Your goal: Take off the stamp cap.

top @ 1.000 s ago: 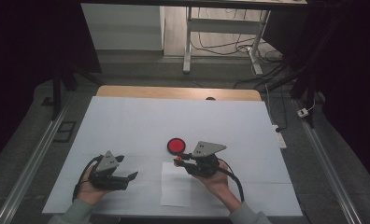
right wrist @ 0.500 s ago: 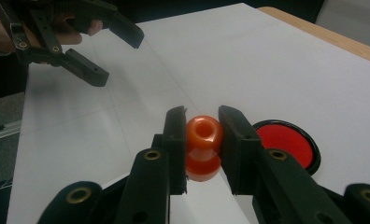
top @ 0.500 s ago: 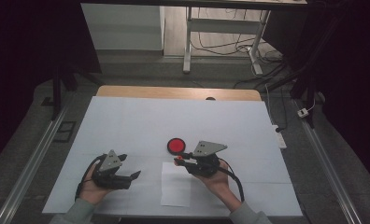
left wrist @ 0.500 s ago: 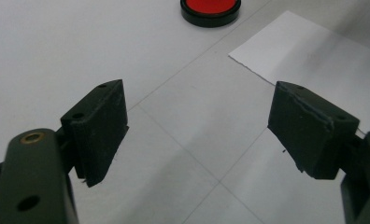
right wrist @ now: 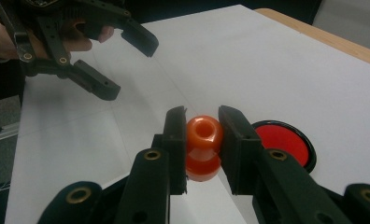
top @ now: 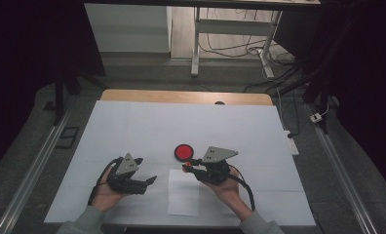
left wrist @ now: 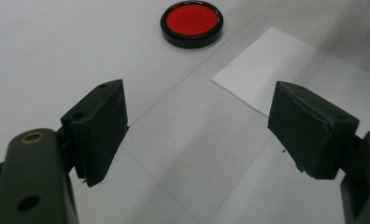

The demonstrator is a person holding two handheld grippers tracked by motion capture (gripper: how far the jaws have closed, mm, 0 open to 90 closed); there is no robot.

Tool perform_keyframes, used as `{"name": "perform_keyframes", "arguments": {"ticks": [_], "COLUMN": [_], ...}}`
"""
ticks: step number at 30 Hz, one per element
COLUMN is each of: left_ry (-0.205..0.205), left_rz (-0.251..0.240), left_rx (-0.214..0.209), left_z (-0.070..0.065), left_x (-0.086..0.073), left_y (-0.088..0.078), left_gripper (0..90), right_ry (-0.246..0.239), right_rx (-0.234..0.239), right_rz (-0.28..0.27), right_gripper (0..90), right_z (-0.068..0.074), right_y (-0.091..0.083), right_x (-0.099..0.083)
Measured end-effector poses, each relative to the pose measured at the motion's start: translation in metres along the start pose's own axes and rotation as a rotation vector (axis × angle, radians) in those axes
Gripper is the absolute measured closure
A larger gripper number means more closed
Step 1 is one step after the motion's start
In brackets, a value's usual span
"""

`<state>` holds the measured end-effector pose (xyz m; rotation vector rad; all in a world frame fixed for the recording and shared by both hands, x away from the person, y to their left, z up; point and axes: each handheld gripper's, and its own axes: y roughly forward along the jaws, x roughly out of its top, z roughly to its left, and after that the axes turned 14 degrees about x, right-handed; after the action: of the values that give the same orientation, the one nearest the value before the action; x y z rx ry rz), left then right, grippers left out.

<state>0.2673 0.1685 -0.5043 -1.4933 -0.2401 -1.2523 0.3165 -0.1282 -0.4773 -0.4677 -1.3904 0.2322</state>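
The right gripper (right wrist: pixel 201 140) has its jaws clamped on a small orange stamp (right wrist: pixel 202 147), a knobbed piece with a rounded top and a wider foot, held at the narrow waist between the two so the flat pads bear on both swellings. In the high view this gripper (top: pixel 188 165) sits just right of the middle of the table, near the person, with the stamp (top: pixel 186 167) at its tip above the far edge of a white sheet of paper (top: pixel 183 197). The stamp looks like hard, glossy plastic: light, stiff, and probably slippery on its curved surfaces, so the waist seems the soundest place to hold it, where it cannot slide up or down out of the pads. Just beyond it lies a round ink pad (top: pixel 183 152), a shallow black dish filled with a red surface, its lid off and nothing else in it. It looks low and light enough to skid if pressed off-centre. The left gripper (left wrist: pixel 197 135) has its jaws wide apart with nothing between them, pointing towards the sheet's (left wrist: pixel 304 84) left corner and the ink pad (left wrist: pixel 192 22) farther off. In the high view it (top: pixel 149 181) rests to the left of the sheet, all on the white table cover (top: pixel 132 126).
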Motion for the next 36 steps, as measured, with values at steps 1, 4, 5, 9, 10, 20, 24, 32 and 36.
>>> {"name": "perform_keyframes", "arguments": {"ticks": [1,4,5,9,10,20,24,32,36], "left_ry": [0.002,-0.003,-0.006,0.003,0.006,0.020,0.030,0.040,0.052], "left_rz": [0.001,0.002,0.002,-0.001,-0.002,-0.011,-0.014,-0.021,-0.024], "left_rx": [0.000,-0.004,-0.005,-0.015,-0.015,-0.048,-0.059,-0.090,-0.109], "left_z": [-0.001,-0.002,-0.003,-0.008,-0.009,-0.022,-0.028,-0.037,-0.044], "left_x": [0.001,0.004,0.005,0.010,0.012,0.025,0.029,0.036,0.041], "left_y": [0.001,0.005,0.006,0.012,0.013,0.022,0.025,0.031,0.035], "left_gripper": [20.1,20.2,20.3,20.5,20.5,20.6,20.7,21.6,21.6], "right_ry": [0.000,-0.002,-0.002,-0.003,-0.002,-0.002,-0.003,-0.003,-0.001], "right_rx": [0.000,-0.001,-0.001,-0.003,-0.003,-0.005,-0.003,-0.004,-0.004], "right_rz": [0.000,-0.001,-0.002,-0.002,-0.007,-0.002,0.001,-0.004,-0.002], "right_gripper": [72.0,72.0,72.0,72.0,72.0,72.0,72.0,72.0,72.0], "right_z": [0.000,0.000,0.000,0.000,0.000,0.000,0.000,0.000,0.000], "right_y": [0.000,-0.001,-0.001,0.000,0.000,-0.001,0.000,0.000,0.000], "right_x": [0.000,0.000,0.000,0.001,0.000,0.001,0.000,0.000,0.000]}}
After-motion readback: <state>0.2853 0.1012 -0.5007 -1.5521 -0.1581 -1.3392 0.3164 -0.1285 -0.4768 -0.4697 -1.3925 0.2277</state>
